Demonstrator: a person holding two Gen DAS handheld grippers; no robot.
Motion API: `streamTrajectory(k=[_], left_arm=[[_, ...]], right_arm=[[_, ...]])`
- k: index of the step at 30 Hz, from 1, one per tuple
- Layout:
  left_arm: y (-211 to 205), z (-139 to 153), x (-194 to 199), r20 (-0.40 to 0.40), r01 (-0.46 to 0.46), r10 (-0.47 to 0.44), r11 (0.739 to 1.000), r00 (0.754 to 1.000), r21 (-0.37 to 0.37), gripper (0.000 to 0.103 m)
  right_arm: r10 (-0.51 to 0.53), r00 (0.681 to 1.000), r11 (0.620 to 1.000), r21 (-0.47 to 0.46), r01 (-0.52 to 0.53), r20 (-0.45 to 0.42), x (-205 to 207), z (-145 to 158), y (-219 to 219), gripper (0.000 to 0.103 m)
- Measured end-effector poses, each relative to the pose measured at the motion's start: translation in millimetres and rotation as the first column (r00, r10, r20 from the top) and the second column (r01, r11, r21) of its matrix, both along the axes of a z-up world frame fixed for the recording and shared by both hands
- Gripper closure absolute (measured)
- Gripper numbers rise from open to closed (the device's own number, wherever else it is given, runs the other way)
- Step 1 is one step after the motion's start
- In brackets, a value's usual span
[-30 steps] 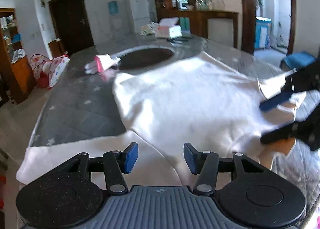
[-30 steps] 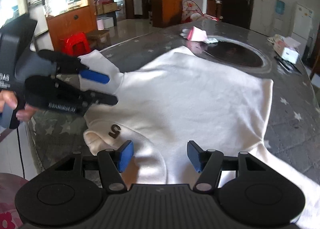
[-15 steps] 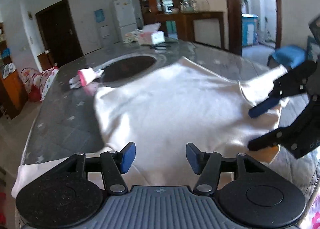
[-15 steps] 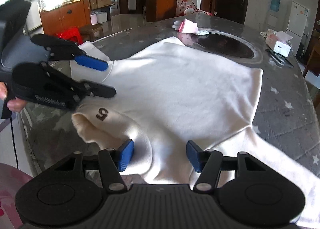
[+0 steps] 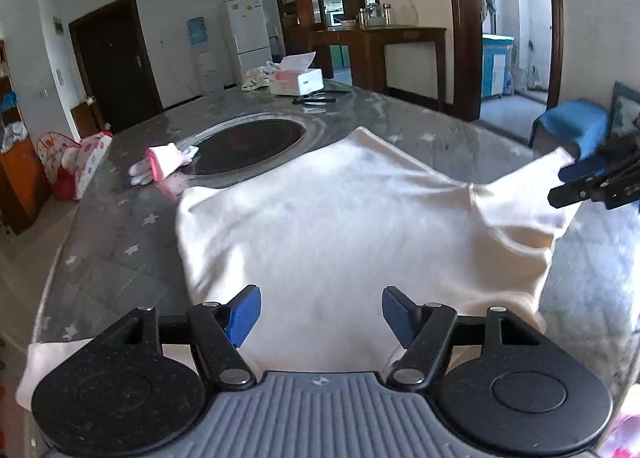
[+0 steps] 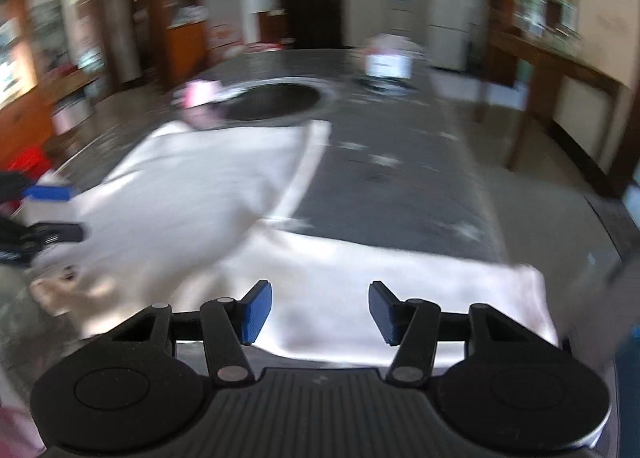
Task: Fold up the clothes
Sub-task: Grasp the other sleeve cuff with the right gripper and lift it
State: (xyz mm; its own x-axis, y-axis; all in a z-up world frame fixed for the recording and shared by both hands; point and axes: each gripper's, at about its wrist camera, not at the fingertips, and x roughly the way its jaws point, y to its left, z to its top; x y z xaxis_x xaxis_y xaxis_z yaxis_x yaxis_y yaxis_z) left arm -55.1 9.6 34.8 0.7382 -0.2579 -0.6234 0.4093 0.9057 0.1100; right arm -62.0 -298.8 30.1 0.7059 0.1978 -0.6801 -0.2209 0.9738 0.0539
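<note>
We see a white sweatshirt spread flat on the grey star-patterned table, just this side of the round dark plate set into the tabletop. At far left a pink and white glove lies on the table beside that plate. Our left gripper hovers over the near edge of the sweatshirt with its blue pads spread wide, holding nothing. Farther back stands a tissue box. At right, our right gripper is likewise spread, over one white sleeve stretched across the table; its view is blurred. From the left wrist camera it appears at the far right edge, beside the sweatshirt's raised corner.
</note>
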Motion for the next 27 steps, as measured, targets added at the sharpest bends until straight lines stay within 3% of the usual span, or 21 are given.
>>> streamTrajectory(k=[10, 18, 19, 23, 27], left_arm=[[-27, -1, -8, -0.010, 0.053, -0.053, 0.998, 0.999, 0.016, 0.029], [-41, -3, -13, -0.018, 0.087, -0.087, 0.996, 0.996, 0.023, 0.028], [-42, -4, -13, -0.020, 0.089, -0.089, 0.996, 0.996, 0.026, 0.027], [-47, -7, -13, -0.031, 0.098, -0.097, 0.995, 0.995, 0.032, 0.026], [-52, -8, -14, -0.035, 0.112, -0.110, 0.993, 0.993, 0.037, 0.026]], right_arm=[[-0.308, 0.951, 0.951, 0.006, 0.308, -0.012, 0, -20, -81, 0.049], [-0.413, 0.908, 0.900, 0.124, 0.419, -0.075, 7, -38, -115, 0.049], [-0.417, 0.905, 0.893, 0.147, 0.425, -0.082, 7, -40, -119, 0.051], [-0.420, 0.905, 0.886, 0.182, 0.426, -0.070, 5, -40, -122, 0.080], [-0.428, 0.903, 0.886, 0.180, 0.428, -0.040, 2, -35, -121, 0.093]])
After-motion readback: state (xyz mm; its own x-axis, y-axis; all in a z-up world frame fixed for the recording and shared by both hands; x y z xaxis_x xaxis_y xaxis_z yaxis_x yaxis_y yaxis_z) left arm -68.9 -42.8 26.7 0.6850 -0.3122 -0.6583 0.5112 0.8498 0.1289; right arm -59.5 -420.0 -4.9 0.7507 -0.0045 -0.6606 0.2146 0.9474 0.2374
